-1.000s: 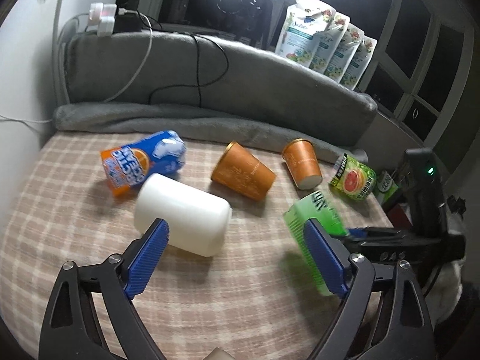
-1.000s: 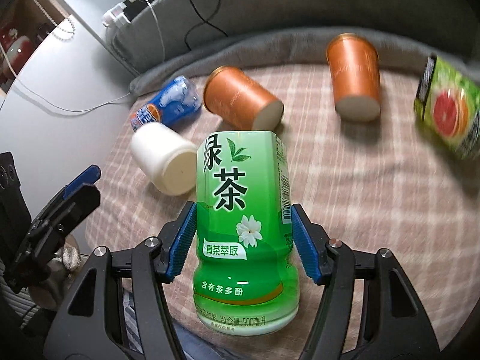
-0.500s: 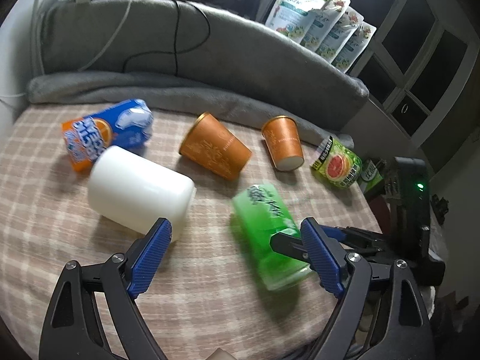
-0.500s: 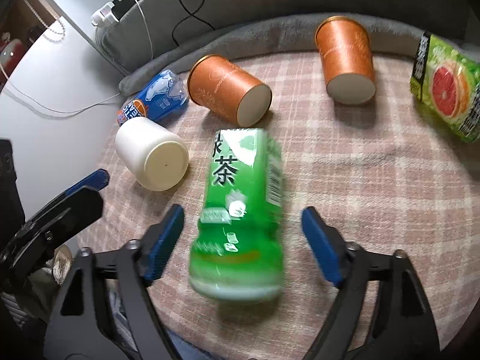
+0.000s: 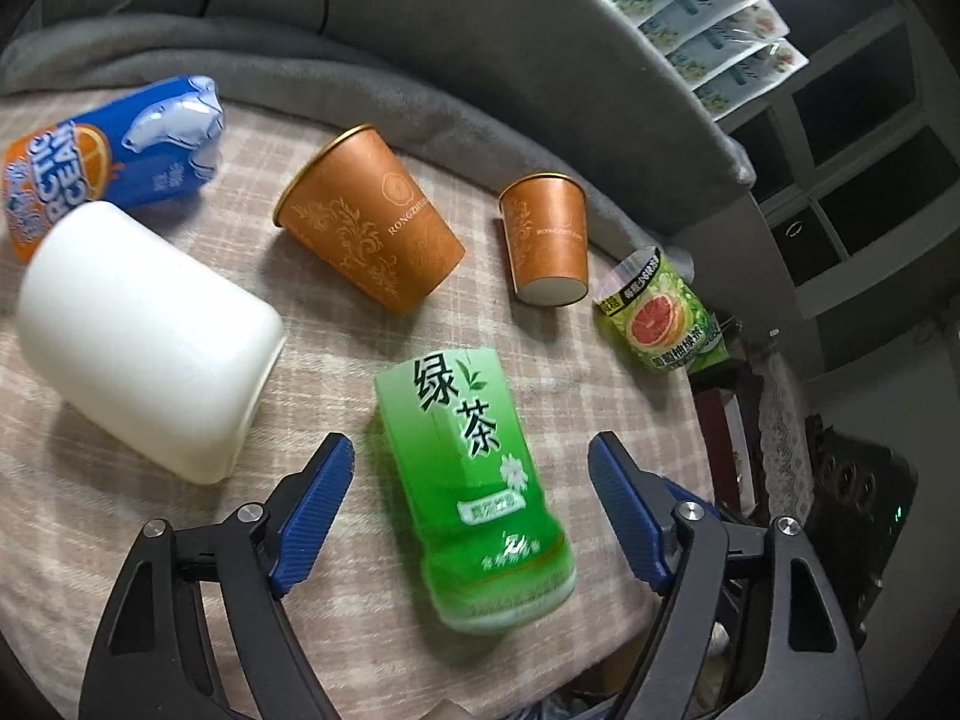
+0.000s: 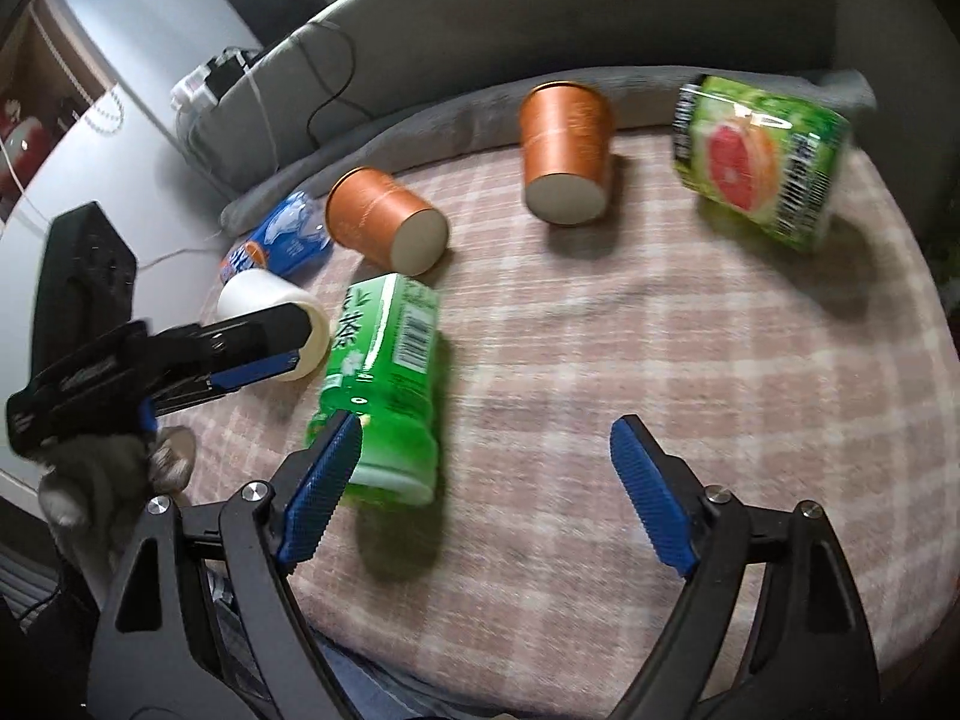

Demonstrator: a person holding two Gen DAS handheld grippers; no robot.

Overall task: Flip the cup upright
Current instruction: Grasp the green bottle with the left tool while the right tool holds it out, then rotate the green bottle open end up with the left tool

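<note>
A green tea cup (image 5: 474,486) lies on its side on the checked cloth, also in the right wrist view (image 6: 384,384). My left gripper (image 5: 471,510) is open, its blue pads either side of the green cup without touching. My right gripper (image 6: 486,498) is open and empty, with the green cup by its left pad. Two orange paper cups lie on their sides, a large one (image 5: 372,222) (image 6: 387,225) and a smaller one (image 5: 546,240) (image 6: 564,150). A white cup (image 5: 150,342) (image 6: 270,300) lies at the left.
A blue and orange cup (image 5: 114,150) (image 6: 282,237) lies at the far left. A green grapefruit cup (image 5: 660,312) (image 6: 756,162) lies at the right edge. A grey cushion (image 5: 420,48) borders the back. The table edge drops off at the right and front.
My right gripper let go of the green cup, opened and drew back to the right. The cup now lies on the cloth. My left gripper moved right so its pads straddle the cup.
</note>
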